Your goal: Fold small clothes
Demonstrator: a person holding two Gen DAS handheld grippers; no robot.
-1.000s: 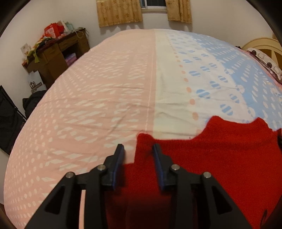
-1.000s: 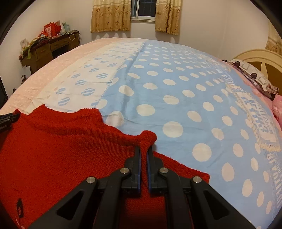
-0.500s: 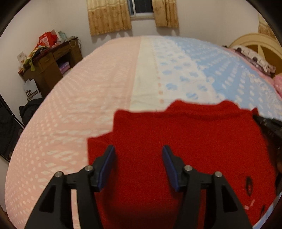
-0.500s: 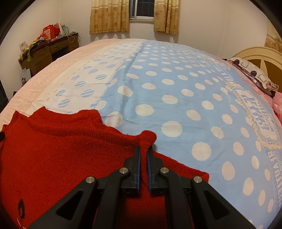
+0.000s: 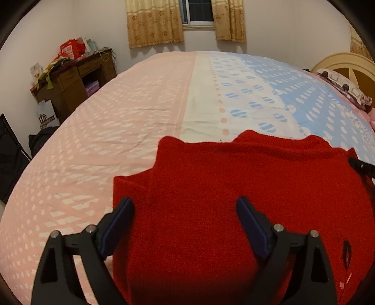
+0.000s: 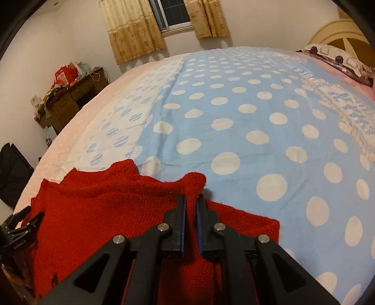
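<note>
Opening wide, the left gripper [image 5: 185, 208] has let go of the red sweater [image 5: 234, 199]: a second ago its jaws were close about a corner of the knit, and now they stand far apart above the folded cloth, with nothing pinched between them (the cloth under them lies flat and free). That side panel now lies turned in over the body, its straight edge running up the left of the garment. Judging from this, the left-hand fold is laid down and finished.

The right gripper [image 6: 190, 208] remains clenched on the sweater's other upper corner, where a small tuft of knit bulges just past the fingertips [image 6: 181, 206]. It has rolled a little since half a second ago, so the view tilts. Its tip also shows at the right edge of the left wrist view, touching the sweater's far corner. Its fold looks not yet made; the likely next move is to carry that corner inward across the body.

The sweater lies at the near edge of the bed [image 6: 234, 105], across where the white strip meets the blue dotted cover. Beyond stand a cluttered desk [image 5: 77, 77], a curtained window [image 5: 198, 14] and, far right, a pillow [image 5: 339, 82] by the headboard.
</note>
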